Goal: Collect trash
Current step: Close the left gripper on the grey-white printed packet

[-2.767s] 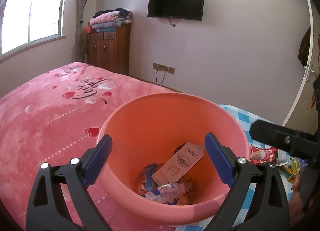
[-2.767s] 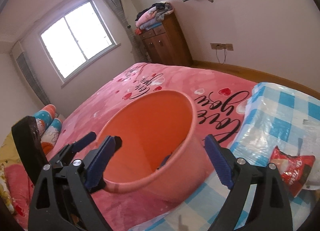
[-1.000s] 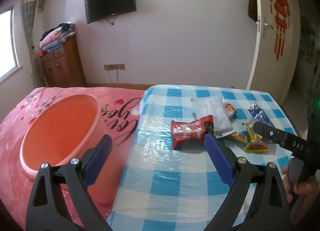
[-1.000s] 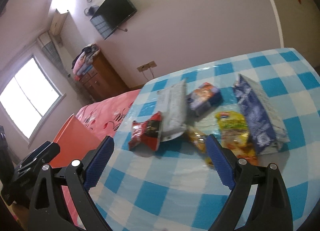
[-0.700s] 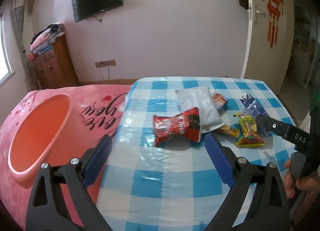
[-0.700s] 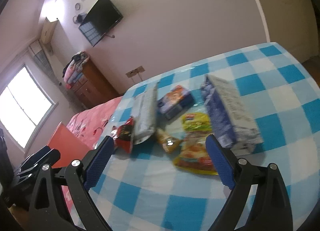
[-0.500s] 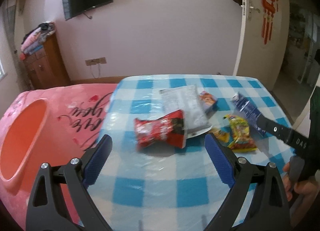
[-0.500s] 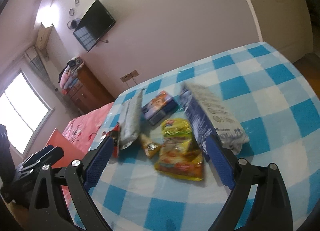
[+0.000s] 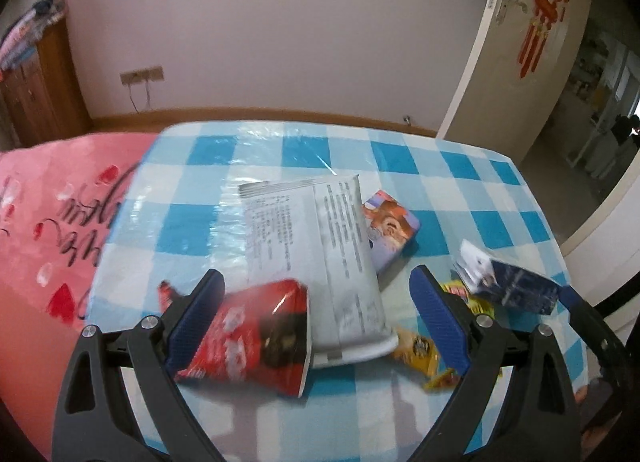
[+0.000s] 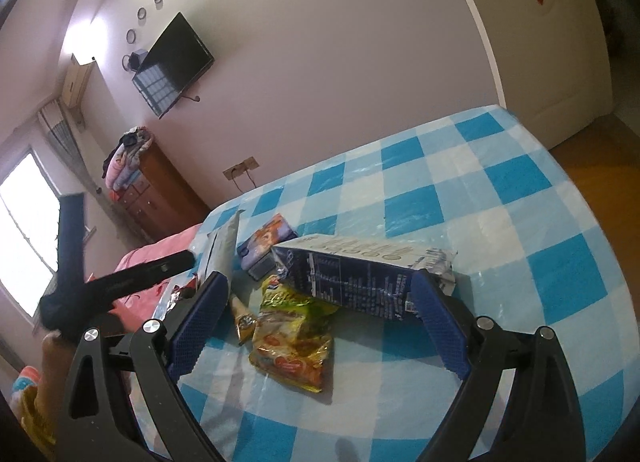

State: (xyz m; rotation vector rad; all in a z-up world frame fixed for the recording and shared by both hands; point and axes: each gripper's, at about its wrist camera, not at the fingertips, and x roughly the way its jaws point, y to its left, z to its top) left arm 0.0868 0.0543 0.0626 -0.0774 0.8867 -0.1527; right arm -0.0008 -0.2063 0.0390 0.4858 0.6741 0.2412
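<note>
Both grippers are being held apart, empty. Red wrapper (image 9: 256, 336) is lying between left gripper (image 9: 316, 318) jaws on counter (image 9: 460, 165); blue carton (image 10: 356, 276) is lying just ahead of right gripper (image 10: 318, 320). Wrapper judged light, crinkly, slippery: pinching mid-body is advised.

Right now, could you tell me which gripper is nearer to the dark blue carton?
Right. The right gripper hangs open just short of the dark blue carton, which lies between its fingertips. The left gripper is open over the red snack bag, farther to the carton's left.
</note>
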